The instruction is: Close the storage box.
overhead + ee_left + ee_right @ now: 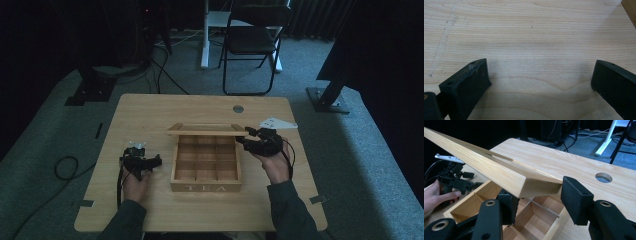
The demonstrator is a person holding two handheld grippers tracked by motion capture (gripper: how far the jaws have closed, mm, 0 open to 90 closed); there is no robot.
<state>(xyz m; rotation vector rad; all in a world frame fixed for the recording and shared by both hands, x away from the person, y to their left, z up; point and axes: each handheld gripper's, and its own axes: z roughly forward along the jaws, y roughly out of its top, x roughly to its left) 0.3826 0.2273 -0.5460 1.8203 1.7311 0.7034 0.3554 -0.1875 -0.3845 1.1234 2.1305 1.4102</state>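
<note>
A wooden tea box with "TEA" on its front wall stands mid-table, its compartments bare. Its lid is lifted off the box, hinged along the back edge. My right gripper is at the lid's right end. In the right gripper view the lid corner fills the gap of that gripper, with one jaw tucked under it and the other against its end. My left gripper rests left of the box. It stands open over bare wood, holding nothing.
The light wooden table has a round cable hole behind the box. A folding chair and stand feet sit on the carpet beyond the far edge. Cables lie on the floor at the left. A box corner shows at the left gripper view's upper right.
</note>
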